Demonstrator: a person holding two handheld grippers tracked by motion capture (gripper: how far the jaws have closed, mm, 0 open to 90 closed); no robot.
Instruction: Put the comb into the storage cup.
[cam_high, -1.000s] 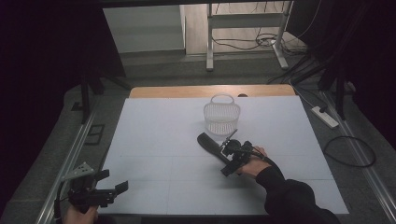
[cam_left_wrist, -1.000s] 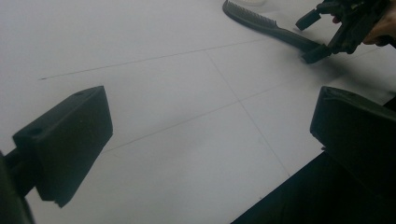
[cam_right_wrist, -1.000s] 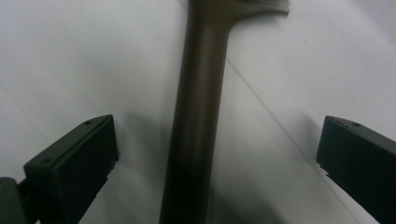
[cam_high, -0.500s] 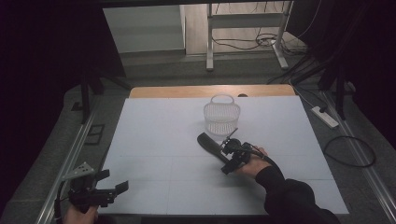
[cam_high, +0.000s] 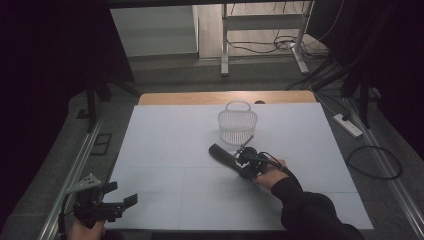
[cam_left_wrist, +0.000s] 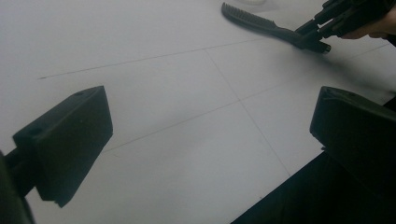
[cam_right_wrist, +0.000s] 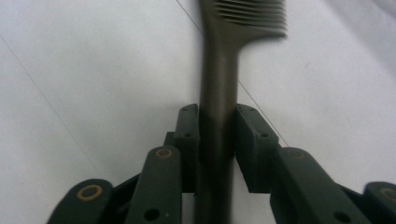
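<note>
A black comb (cam_high: 222, 154) lies on the white table (cam_high: 165, 150), its teeth end pointing up-left. My right gripper (cam_high: 245, 162) is at its handle end. In the right gripper view the comb's handle (cam_right_wrist: 219, 70) runs between the two pads (cam_right_wrist: 252, 140), which press on it from both sides; the jaws have just been closing on it. My left gripper (cam_high: 121, 193) hovers at the table's near left corner, open with nothing between its jaws (cam_left_wrist: 210, 135). From the left gripper view the comb (cam_left_wrist: 254, 21) and the right gripper (cam_left_wrist: 322, 28) show far off.
A white wire basket (cam_high: 237, 125) with a handle stands upright just behind the comb, near the table's middle back. A wooden strip (cam_high: 225, 97) edges the far side. Metal rails run along both sides of the table, and a power strip (cam_high: 347, 125) lies on the floor at right.
The right gripper's jaws have drawn in around the comb's handle while the hand stayed nearly in place. The left gripper has not moved.
</note>
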